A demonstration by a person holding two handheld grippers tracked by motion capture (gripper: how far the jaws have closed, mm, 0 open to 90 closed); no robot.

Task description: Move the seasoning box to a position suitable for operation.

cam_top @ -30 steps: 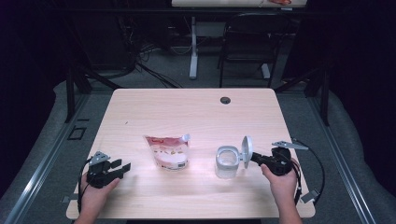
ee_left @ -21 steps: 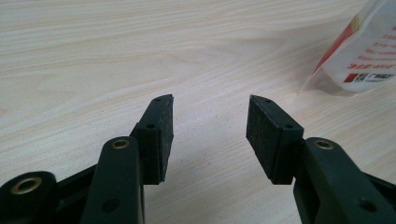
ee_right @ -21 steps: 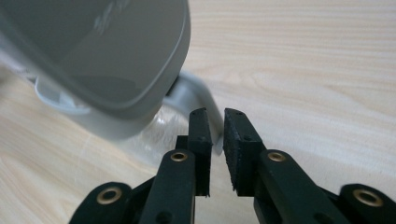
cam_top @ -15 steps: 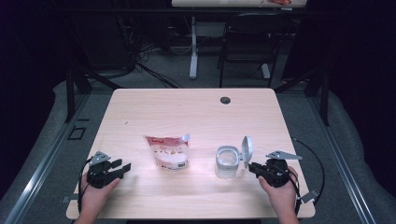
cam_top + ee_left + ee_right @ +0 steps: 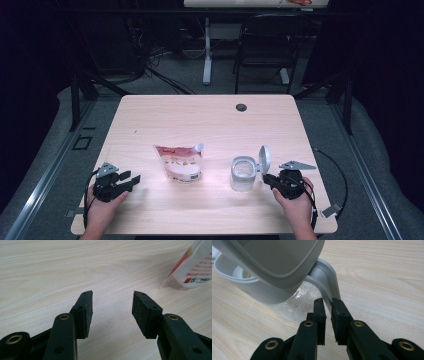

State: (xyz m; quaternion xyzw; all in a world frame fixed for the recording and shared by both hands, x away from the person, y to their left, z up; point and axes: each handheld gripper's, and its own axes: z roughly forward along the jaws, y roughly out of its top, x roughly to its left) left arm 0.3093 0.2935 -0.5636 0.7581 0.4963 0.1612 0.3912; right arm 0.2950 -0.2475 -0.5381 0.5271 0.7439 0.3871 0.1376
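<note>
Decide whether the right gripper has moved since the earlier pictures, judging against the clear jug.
Yes. In the high view the right gripper has slid down the picture toward the table's near edge, from beside the jug's open lid to its handle.

Left hand-held gripper (image 5: 131,179): matte black body; two flat black jaws faced with dark textured pads (image 5: 87,315); brass-coloured screw eyelets at the linkage joints; grey three-cornered plate on top; thin black cable trailing behind. Right hand-held gripper (image 5: 266,179): same black build, grey plate, black looping cable; forearms bare, no sleeves visible.
</note>
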